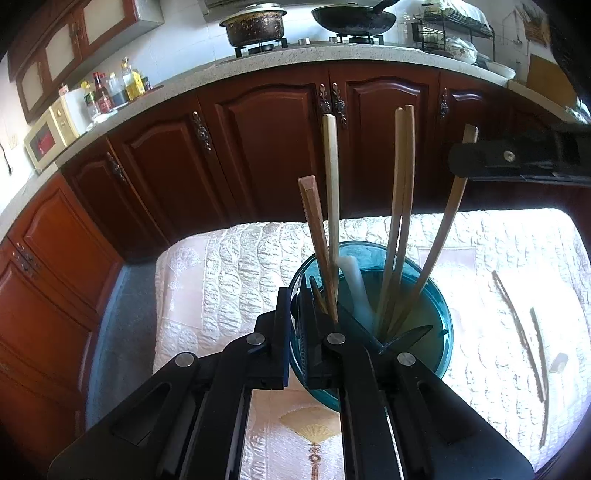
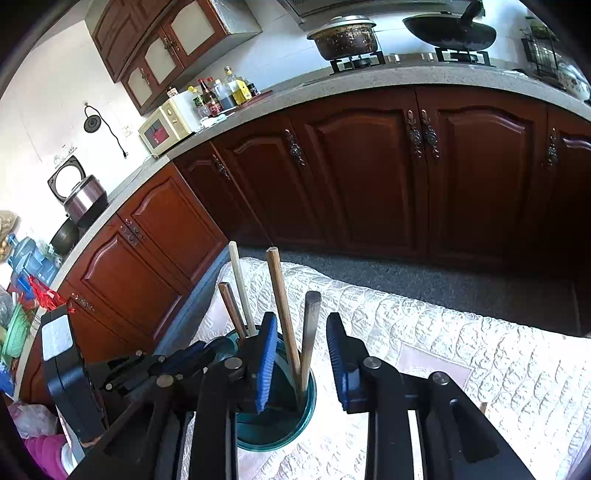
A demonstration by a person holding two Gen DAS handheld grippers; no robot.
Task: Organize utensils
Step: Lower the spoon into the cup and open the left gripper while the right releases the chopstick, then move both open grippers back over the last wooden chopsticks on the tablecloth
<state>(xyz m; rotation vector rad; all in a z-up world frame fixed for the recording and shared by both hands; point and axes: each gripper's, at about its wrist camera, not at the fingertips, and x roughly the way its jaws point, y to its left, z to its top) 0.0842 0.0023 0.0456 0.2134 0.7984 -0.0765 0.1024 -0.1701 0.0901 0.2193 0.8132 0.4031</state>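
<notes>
Left gripper (image 1: 293, 325) is pinched on the near rim of the teal cup (image 1: 441, 328), steadying it. Right gripper (image 2: 301, 354) hangs over the cup with jaws spread, a chopstick (image 2: 309, 332) standing between them, apparently just dropped in. Two loose chopsticks (image 1: 517, 325) lie on the quilted cloth (image 1: 221, 266); fetching one looks next, needing a flat, low pinch.

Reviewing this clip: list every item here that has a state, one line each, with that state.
Left gripper: shut on the teal cup's rim.
Right gripper: open, above the cup, holding nothing.
Teal cup: upright on the quilted cloth, holding utensils.
Chopsticks in cup: standing, leaning on the rim.
Two dark chopsticks: lying loose on the cloth.
Pot: lidded, on the stove.
</notes>
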